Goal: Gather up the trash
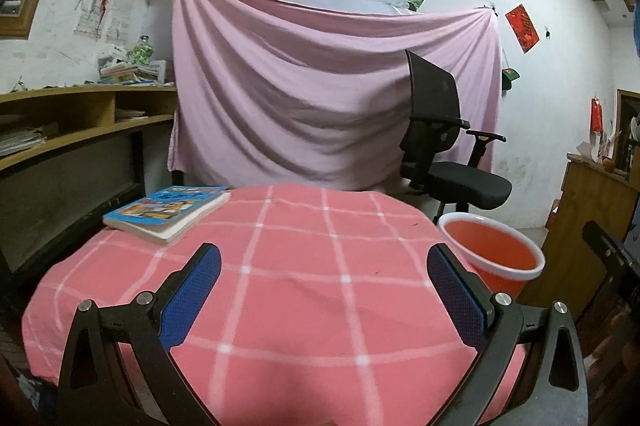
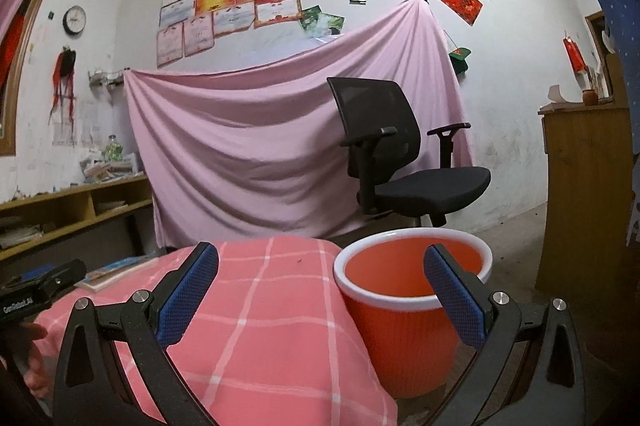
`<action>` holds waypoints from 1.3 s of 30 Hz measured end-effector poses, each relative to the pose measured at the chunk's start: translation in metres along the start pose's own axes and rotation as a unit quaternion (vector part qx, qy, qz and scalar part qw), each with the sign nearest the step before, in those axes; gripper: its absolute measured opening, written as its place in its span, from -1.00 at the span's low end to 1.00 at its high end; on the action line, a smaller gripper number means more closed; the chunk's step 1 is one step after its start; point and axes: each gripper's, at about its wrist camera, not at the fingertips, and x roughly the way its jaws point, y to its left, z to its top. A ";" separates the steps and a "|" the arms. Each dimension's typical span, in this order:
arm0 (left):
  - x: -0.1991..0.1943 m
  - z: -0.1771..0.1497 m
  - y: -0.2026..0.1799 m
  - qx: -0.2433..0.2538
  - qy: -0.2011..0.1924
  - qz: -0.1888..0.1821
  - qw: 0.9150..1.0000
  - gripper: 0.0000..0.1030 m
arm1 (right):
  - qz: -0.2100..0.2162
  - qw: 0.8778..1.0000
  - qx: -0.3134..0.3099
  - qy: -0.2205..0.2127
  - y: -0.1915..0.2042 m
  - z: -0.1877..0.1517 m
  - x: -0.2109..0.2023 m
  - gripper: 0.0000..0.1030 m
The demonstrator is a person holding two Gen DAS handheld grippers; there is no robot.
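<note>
Step in hand, by judgement: locating trash to pick up, or closing out, since no trash item shows on the tabletop in either view. To do it well, sweep both cameras over the near table edge, the floor beside the table and the area behind the book before committing either tool. Keep the jaws spread until an item sits squarely between the pads, then carry it over the bin rim before letting go.

Left gripper (image 1: pixel 324 258): jaws spread wide, nothing between the blue pads, touching nothing. It hovers over the near middle of the pink checked tablecloth (image 1: pixel 300 290).

Right gripper (image 2: pixel 320 262): likewise spread wide and empty. It hangs over the right edge of the table, its right finger lying in front of the bin mouth in the right wrist view. No contact with the bin can be confirmed.

Orange bin (image 2: pixel 400 326): white-rimmed, upright, standing on the floor just beside the table's right side. The visible part of its interior looks empty; the bottom is hidden.

Book (image 1: pixel 168 211): blue cover, closed, lying flat at the far left of the table, well apart from both tools. Not judged to be trash.

Beyond the table: a black office chair (image 2: pixel 404 161) on the far right, in front of a pink sheet (image 1: pixel 320 85) hung across the wall. A wooden shelf (image 1: pixel 80 105) runs along the left.

Risk noted: the loose cloth could snag a low finger.
</note>
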 end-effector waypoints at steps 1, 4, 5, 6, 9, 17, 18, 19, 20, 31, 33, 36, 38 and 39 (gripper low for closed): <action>-0.002 -0.001 0.003 0.000 0.001 0.000 1.000 0.96 | -0.001 1.000 -0.004 0.000 0.003 -0.001 -0.003 1.00; -0.011 -0.007 0.010 -0.005 0.001 0.001 1.000 0.96 | 0.001 1.000 -0.009 0.005 0.012 -0.005 -0.010 1.00; -0.014 -0.008 0.013 -0.006 0.000 0.001 1.000 0.96 | 0.002 1.000 -0.011 0.007 0.014 -0.007 -0.011 1.00; -0.017 -0.011 0.015 -0.006 -0.002 0.001 1.000 0.96 | 0.005 1.000 -0.012 0.010 0.017 -0.010 -0.015 1.00; -0.026 -0.018 0.022 -0.011 0.009 -0.001 1.000 0.96 | 0.015 1.000 -0.019 0.014 0.025 -0.014 -0.022 1.00; -0.056 -0.025 0.026 0.006 -0.014 0.012 1.000 0.96 | 0.045 0.998 -0.032 0.021 0.047 -0.019 -0.037 1.00; -0.058 -0.026 0.026 0.007 -0.013 0.013 1.000 0.96 | 0.048 0.998 -0.034 0.024 0.050 -0.018 -0.037 1.00; -0.059 -0.027 0.026 0.006 -0.012 0.014 1.000 0.96 | 0.051 0.998 -0.037 0.026 0.052 -0.019 -0.038 1.00; -0.060 -0.028 0.026 0.007 -0.012 0.016 1.000 0.96 | 0.053 0.997 -0.039 0.027 0.054 -0.020 -0.039 1.00; -0.060 -0.036 0.017 0.033 -0.016 0.023 0.999 0.96 | 0.063 0.996 -0.037 0.042 0.057 -0.026 -0.038 1.00; -0.058 -0.037 0.016 0.035 -0.016 0.023 0.999 0.96 | 0.063 0.997 -0.034 0.041 0.055 -0.027 -0.039 1.00; -0.056 -0.038 0.017 0.037 -0.014 0.023 0.999 0.96 | 0.063 0.997 -0.033 0.042 0.055 -0.027 -0.039 1.00; -0.056 -0.039 0.017 0.036 -0.013 0.023 0.999 0.96 | 0.063 0.997 -0.033 0.043 0.055 -0.027 -0.039 1.00; -0.056 -0.039 0.016 0.036 -0.013 0.023 0.999 0.96 | 0.063 0.997 -0.033 0.043 0.055 -0.027 -0.039 1.00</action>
